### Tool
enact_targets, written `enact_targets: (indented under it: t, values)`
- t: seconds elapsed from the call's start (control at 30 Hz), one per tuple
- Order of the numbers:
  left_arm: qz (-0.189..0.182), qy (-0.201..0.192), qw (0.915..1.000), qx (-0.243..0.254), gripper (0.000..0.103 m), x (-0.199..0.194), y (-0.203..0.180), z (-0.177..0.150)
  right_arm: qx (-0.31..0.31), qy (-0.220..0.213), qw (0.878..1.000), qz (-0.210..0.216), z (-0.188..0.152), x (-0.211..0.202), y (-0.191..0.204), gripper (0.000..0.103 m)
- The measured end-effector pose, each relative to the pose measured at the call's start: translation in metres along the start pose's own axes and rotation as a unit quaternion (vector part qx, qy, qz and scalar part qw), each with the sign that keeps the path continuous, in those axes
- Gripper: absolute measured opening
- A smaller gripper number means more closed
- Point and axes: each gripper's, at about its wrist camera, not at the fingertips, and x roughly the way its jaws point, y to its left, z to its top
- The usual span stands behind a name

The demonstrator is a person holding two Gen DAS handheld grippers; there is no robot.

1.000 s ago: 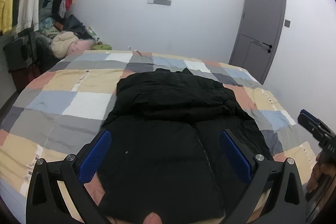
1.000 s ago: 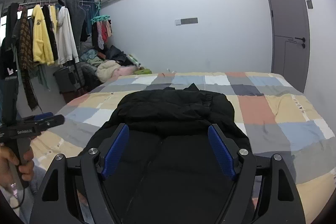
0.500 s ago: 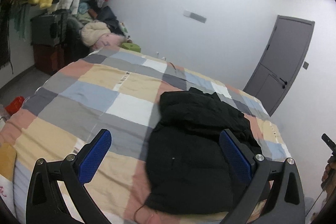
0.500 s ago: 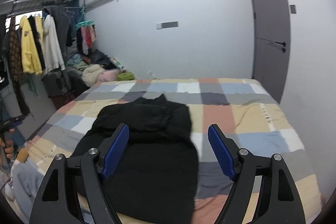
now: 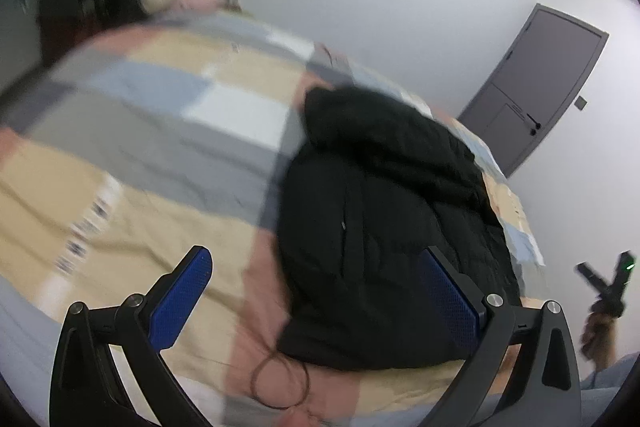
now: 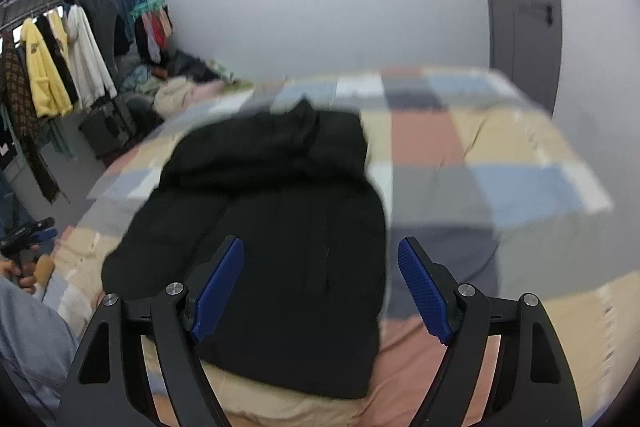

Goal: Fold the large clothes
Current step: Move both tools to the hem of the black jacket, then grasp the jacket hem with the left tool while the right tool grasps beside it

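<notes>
A black padded jacket lies folded into a compact rectangle on the checked bedspread. In the right wrist view the jacket lies in the middle of the bed. My left gripper is open and empty, above the bed's near edge, left of the jacket's near end. My right gripper is open and empty, above the jacket's near right corner. Both views are blurred by motion.
A thin brown hair tie lies on the bed's near edge. A clothes rack with hanging garments and piled laundry stand at the left. A grey door is at the right. The other gripper shows at the right edge.
Both grippers have swung apart and dropped toward the bed: the left view turned left so the jacket sits right of centre, the right view moved lower and closer to the jacket. Jaws stay open.
</notes>
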Motion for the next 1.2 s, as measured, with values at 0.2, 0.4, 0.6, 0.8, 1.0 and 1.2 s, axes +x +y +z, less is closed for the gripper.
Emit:
enact_targets:
  t: [0.2,0.4,0.6,0.8,1.0,1.2]
  values:
    - [-0.058,0.053,0.9947,-0.067,0.103,0.072,0.025,-0.024,0.032,0.060,0.998,0.010,-0.045,0.051,-0.019,0.088]
    - [-0.103,0.093,0.9819,-0.128,0.102,0.130,0.046,-0.046,0.106,0.095,0.989,0.026,-0.067,0.088,-0.051,0.091]
    - [-0.164,0.113,0.9702,-0.137,0.100,0.164,0.036,-0.056,0.159,0.133,0.975,0.080,-0.081,0.126,-0.064,0.091]
    - [-0.175,0.124,0.9705,-0.111,0.077,0.177,0.011,-0.057,0.133,0.139,0.975,0.108,-0.075,0.130,-0.039,0.084]
    - [-0.159,0.116,0.9746,-0.106,0.018,0.156,0.001,-0.051,0.108,0.113,0.980,0.124,-0.059,0.100,-0.024,0.015]
    - [-0.171,0.090,0.9751,-0.109,0.005,0.111,0.003,-0.047,0.085,0.090,0.983,0.139,-0.059,0.065,-0.015,0.007]
